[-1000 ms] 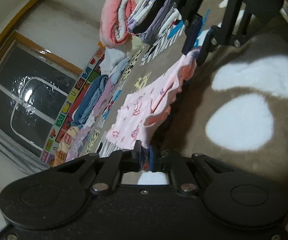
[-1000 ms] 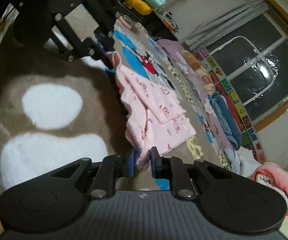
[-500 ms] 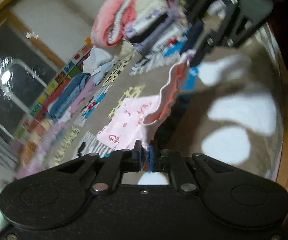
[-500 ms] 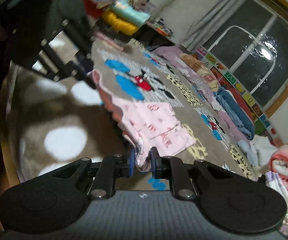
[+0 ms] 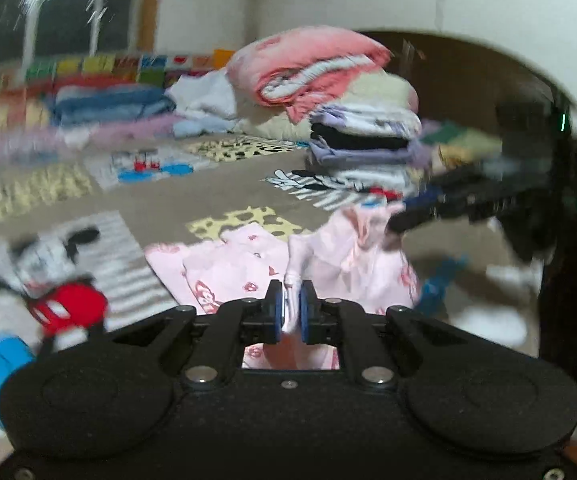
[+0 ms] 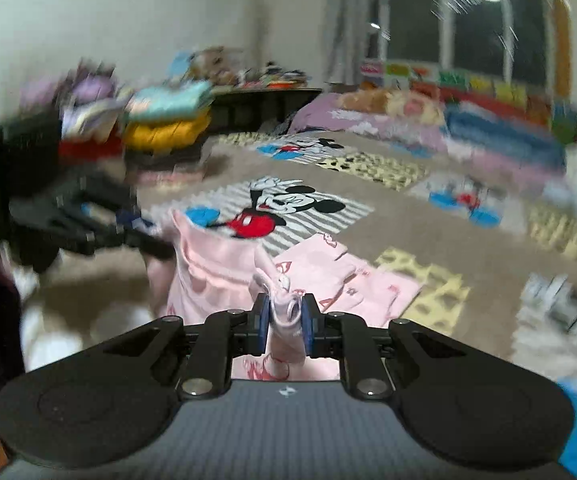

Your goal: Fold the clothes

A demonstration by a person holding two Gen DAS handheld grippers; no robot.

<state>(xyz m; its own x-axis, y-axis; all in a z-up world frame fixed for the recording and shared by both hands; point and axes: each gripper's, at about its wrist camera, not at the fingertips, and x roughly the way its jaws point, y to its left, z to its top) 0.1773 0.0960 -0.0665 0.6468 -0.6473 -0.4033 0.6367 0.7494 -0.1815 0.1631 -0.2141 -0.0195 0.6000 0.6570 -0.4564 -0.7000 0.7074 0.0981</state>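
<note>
Rolled upright since a second earlier, both wrist views, with the floor then level instead of tipped on its side. Lifted higher off the carpet too, the pink printed garment [image 5: 244,276], its held edge raised while its far part still lay flat on the carpet [image 5: 160,204].

Clamped on a bunched fold of that pink cloth, the left gripper [image 5: 288,312], blue pads nearly together with only the thin fabric between. Clamped likewise on a thicker wad of the same garment [image 6: 320,276], the right gripper [image 6: 284,324], jaws a little further apart around the bundle. Seen blurred at the right of the left wrist view, the right gripper [image 5: 468,204] holding the opposite end of the cloth; seen blurred at the left of the right wrist view, the left gripper [image 6: 88,220].

Stretched between the two grips, the near hem, sagging in the middle.

Spread under and beyond the garment, a brown carpet [image 6: 428,216] with Mickey Mouse panels [image 6: 272,208] and yellow spotted patches, mostly bare ahead. Stacked near the back on one side, a pile of folded clothes [image 5: 352,120] topped by a pink blanket. Lined along the wall under the dark window [image 6: 468,20], more folded bedding [image 6: 488,132]. Blurred heavily toward the edges, both views.
</note>
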